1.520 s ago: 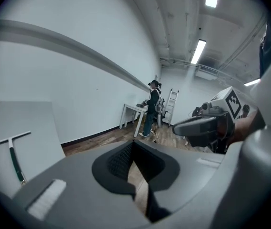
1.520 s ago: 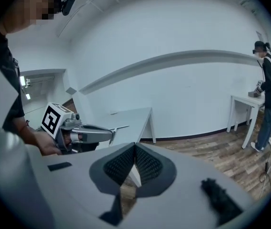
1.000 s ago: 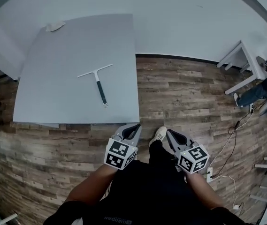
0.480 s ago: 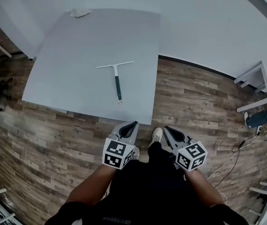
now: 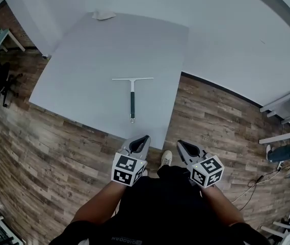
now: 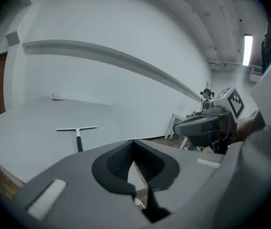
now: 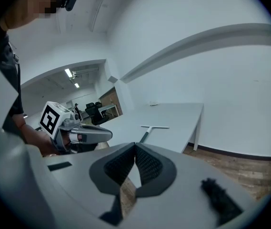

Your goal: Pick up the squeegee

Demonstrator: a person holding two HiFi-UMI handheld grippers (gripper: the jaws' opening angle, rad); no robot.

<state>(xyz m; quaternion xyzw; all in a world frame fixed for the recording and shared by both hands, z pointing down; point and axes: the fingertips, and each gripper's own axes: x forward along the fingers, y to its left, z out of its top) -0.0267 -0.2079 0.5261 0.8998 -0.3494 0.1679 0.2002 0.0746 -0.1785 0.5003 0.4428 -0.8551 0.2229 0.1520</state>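
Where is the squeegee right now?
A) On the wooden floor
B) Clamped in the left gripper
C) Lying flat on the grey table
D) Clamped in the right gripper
C: the squeegee lies flat on the table, apart from the left gripper and right gripper, both shut and empty.

Head cam sits above the person, aimed steeply down at the big pale grey rectangular table (image 5: 83, 65). Gripper views look low along their own jaws across that tabletop. All three share the white-bladed, dark-handled squeegee (image 5: 132, 93); each gripper view also catches the other: right gripper (image 6: 177, 126), left gripper (image 7: 109, 134).
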